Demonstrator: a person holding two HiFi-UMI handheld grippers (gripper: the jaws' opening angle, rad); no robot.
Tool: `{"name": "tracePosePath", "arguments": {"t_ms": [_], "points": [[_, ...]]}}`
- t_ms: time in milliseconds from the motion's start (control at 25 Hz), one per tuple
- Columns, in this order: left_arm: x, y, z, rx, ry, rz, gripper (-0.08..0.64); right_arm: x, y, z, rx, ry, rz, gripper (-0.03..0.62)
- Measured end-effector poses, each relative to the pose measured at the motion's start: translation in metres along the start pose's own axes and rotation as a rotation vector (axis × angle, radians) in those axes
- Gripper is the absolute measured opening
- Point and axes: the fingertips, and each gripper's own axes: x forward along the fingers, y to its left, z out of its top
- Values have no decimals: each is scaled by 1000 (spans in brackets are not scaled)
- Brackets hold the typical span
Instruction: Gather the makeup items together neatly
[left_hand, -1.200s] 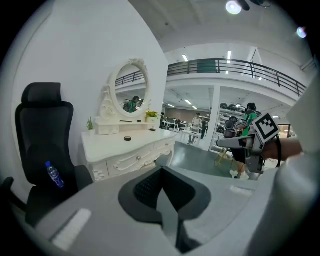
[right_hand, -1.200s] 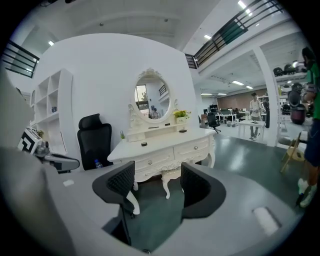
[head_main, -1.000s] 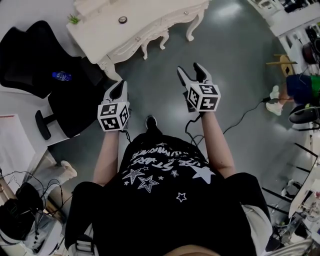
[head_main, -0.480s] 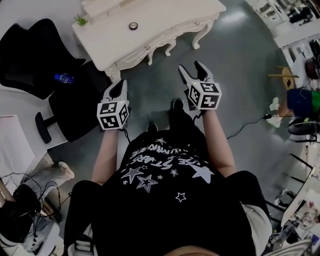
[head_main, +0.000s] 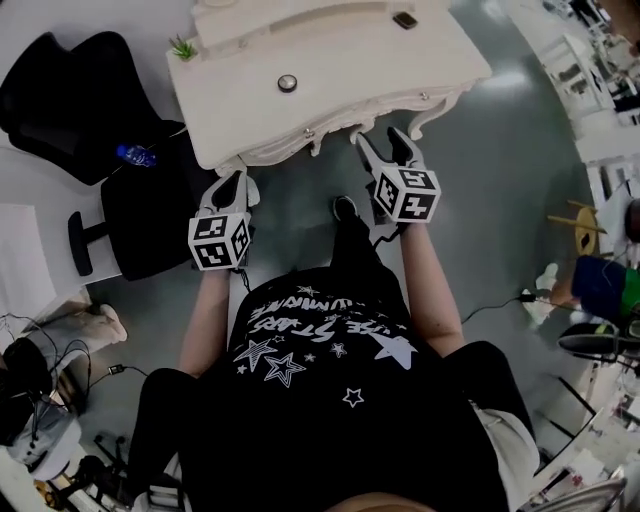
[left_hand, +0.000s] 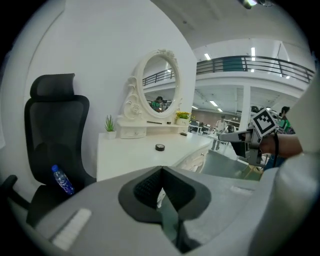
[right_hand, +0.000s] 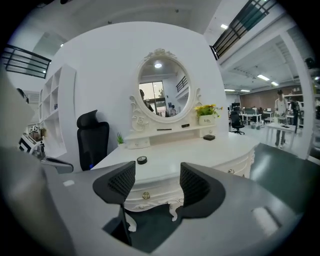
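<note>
Because the round tin (head_main: 288, 83) on the dressing table (head_main: 380, 62) seems beyond reach, we hold nothing; left gripper (head_main: 236, 182) pressed together; right gripper (head_main: 382, 142) spread, probably ready to grasp.

**Jaws wide, nothing held**

Looked along the right gripper (right_hand: 157, 182), jaws apart and empty. Faced a white dressing table (right_hand: 191, 153) with an oval mirror (right_hand: 161, 85). Saw a round black tin (right_hand: 141, 160) on its top, a dark box (right_hand: 209, 137) further right, a black chair (right_hand: 93, 140) at left.
</note>
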Motion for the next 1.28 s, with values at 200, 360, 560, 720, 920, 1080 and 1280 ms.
{"name": "tracePosePath", "arguments": {"t_ms": [200,360,560,720,920,1080,1280], "points": [[49,-9,30,-35,-4,80,0,63,-31,21,-30,46,109,304],[76,-15,53,-60,-17,143,2,108,-42,33,-71,93,198,304],[96,-20,58,-96,-10,224,2,149,-37,44,-157,135,337,304],[110,-20,68,-110,-29,290,2,178,-34,48,-211,165,430,304],[109,-12,66,-152,-45,414,2,209,-7,42,-312,222,578,304],[104,-3,58,-205,-52,496,2,227,19,31,-402,272,678,304],[104,-1,52,-249,-49,545,2,239,46,13,-519,341,765,299]]}}
